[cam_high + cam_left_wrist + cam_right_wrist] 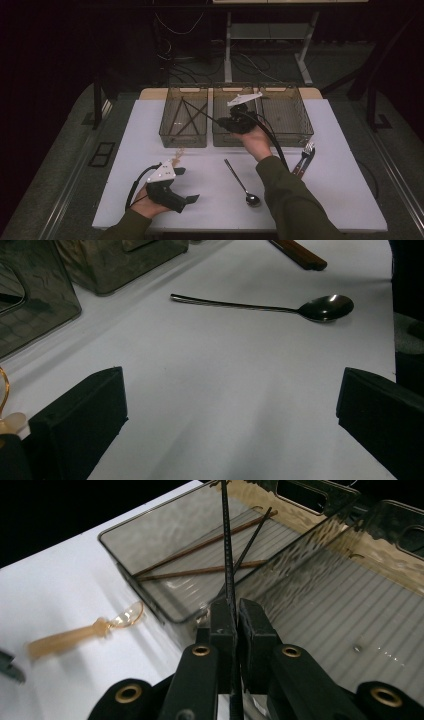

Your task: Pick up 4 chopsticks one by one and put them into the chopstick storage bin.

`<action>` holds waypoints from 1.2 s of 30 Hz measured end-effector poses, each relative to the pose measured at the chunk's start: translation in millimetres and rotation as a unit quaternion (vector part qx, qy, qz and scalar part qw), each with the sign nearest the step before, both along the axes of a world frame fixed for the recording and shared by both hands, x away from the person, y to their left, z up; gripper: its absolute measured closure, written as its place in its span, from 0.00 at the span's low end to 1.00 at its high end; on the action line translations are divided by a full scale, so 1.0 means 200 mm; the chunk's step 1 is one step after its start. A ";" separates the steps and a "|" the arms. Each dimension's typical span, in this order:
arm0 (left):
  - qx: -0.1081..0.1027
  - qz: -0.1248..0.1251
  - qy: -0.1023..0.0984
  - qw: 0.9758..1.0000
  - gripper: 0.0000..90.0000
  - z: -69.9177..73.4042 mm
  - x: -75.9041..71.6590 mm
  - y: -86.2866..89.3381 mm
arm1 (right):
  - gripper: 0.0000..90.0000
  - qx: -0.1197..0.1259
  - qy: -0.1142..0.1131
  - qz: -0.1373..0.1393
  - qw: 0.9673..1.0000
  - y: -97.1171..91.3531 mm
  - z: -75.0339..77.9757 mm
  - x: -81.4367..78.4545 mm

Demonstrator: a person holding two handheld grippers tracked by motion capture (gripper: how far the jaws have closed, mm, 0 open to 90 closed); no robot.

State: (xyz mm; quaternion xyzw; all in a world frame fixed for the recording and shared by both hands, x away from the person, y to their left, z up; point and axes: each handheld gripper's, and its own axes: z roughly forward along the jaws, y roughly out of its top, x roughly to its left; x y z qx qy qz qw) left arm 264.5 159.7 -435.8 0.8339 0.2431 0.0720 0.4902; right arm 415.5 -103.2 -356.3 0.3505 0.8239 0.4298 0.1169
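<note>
R tool (234,622) clenched on black chopstick (226,545), over the bins.
High view: stick barely readable vs dark bin (183,116); R gripper view shows it clearly, tip above left bin. L tool (225,410) released, wide, low over counter (240,370); spoon (280,307) ahead.

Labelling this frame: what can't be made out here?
- Thin black stick in the right gripper: its far end is cut off by the top edge, right gripper view.
- Golden spoon: blurred, right gripper view; mostly hidden by the left gripper in the high view.
- Fork: tines too small and dim, high view.
</note>
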 end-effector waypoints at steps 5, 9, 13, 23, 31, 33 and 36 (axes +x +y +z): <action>0.004 -0.003 -0.004 1.000 0.00 0.00 0.00 0.00 | 0.95 -0.012 0.006 -0.004 1.000 0.08 0.00 0.07; 0.006 -0.006 -0.003 1.000 0.00 0.00 0.00 0.00 | 0.95 -0.021 0.013 -0.009 1.000 0.16 -0.01 0.12; 0.006 -0.008 -0.003 1.000 0.00 0.00 0.01 0.00 | 0.95 -0.034 0.017 -0.016 0.999 0.22 -0.01 0.18; 0.005 -0.016 -0.007 1.000 0.00 0.01 0.00 0.00 | 0.95 -0.049 0.037 -0.032 0.998 0.38 -0.05 0.30; 0.001 -0.016 -0.004 1.000 0.00 0.01 0.00 -0.01 | 0.94 -0.061 0.038 -0.037 0.997 0.46 -0.09 0.33; 0.001 -0.016 -0.005 1.000 0.00 0.01 0.01 -0.01 | 0.92 -0.058 0.034 -0.034 0.997 0.47 -0.09 0.33; 0.001 -0.016 -0.005 1.000 0.00 0.01 0.01 0.00 | 0.88 -0.057 0.032 -0.030 0.997 0.46 -0.08 0.32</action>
